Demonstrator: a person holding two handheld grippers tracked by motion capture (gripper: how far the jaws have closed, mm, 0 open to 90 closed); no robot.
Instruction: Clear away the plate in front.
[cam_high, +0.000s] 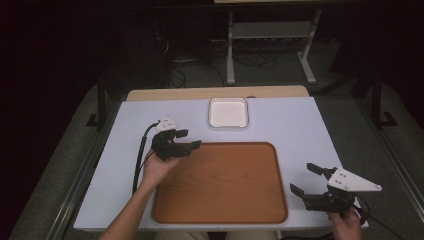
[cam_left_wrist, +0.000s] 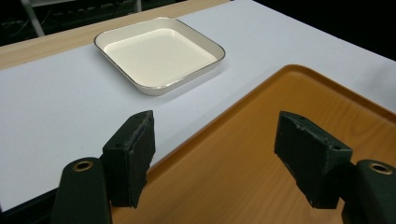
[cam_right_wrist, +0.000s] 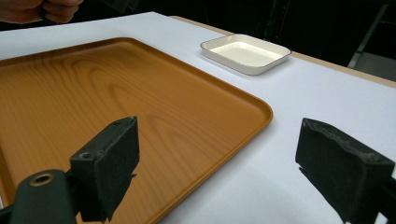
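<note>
A brown wooden tray (cam_high: 225, 185) lies empty in the middle of the white table. Behind it sits an empty white square dish (cam_high: 228, 112). My left gripper (cam_high: 190, 138) hovers open over the tray's far left corner, its jaws wide apart with nothing between them. From the left gripper view the dish (cam_left_wrist: 159, 53) lies ahead and the tray (cam_left_wrist: 280, 186) is below the jaws. My right gripper (cam_high: 306, 179) is open just off the tray's right edge, near the front. In the right gripper view the tray (cam_right_wrist: 93, 102) spreads to the left and the dish (cam_right_wrist: 245, 53) sits farther off.
The white tabletop (cam_high: 295, 125) has a wooden strip (cam_high: 215, 93) along its far edge. A metal stand (cam_high: 270, 45) and cables rest on the dark floor beyond. A person's other hand (cam_right_wrist: 37, 9) shows at the top left of the right gripper view.
</note>
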